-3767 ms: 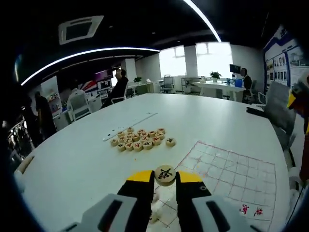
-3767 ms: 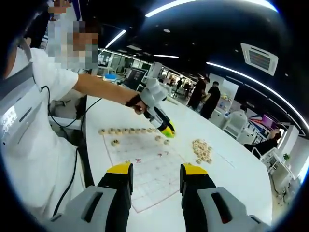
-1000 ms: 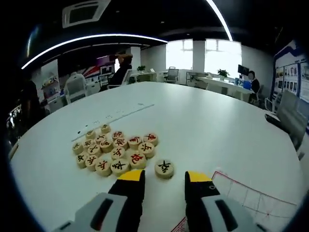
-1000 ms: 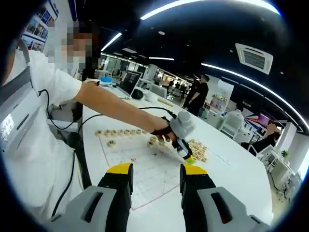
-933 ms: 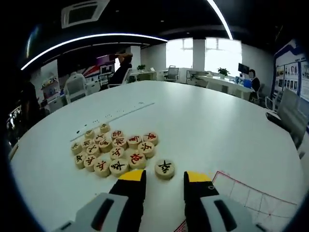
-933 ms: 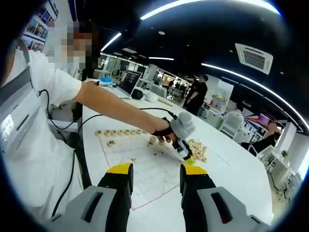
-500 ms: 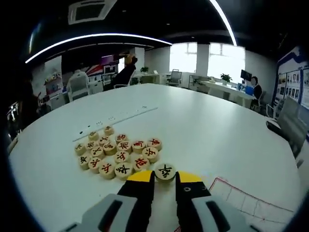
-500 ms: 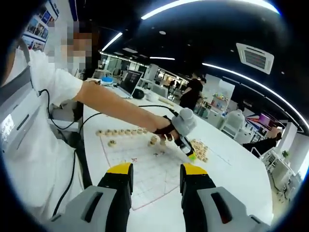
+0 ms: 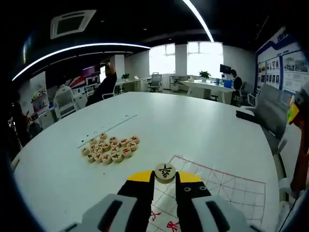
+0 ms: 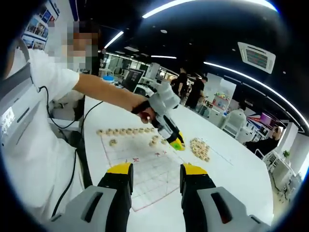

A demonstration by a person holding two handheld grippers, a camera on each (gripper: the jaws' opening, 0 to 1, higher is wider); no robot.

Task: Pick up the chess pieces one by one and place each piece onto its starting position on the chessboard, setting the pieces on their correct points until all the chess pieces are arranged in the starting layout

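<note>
My left gripper (image 9: 165, 177) is shut on a round wooden chess piece (image 9: 165, 172) with a black character, held above the near edge of the paper chessboard (image 9: 227, 186). Several loose pieces (image 9: 111, 149) lie in a cluster on the white table to the left. In the right gripper view a person's hand carries the left gripper (image 10: 177, 143) over the chessboard (image 10: 145, 171). A row of placed pieces (image 10: 123, 131) lines the board's far edge, with a few more pieces (image 10: 153, 141) further in. My right gripper (image 10: 157, 175) hangs open above the board's near side.
A long pale strip (image 9: 108, 130) lies on the table behind the loose pieces. The person's body and a cable (image 10: 79, 145) are at the left of the board. Chairs, desks and people stand beyond the round table (image 9: 203, 125).
My left gripper has shut on the black-marked piece beside the cluster, lifted it and drawn back over the board's edge. The right gripper has stayed open and still.
</note>
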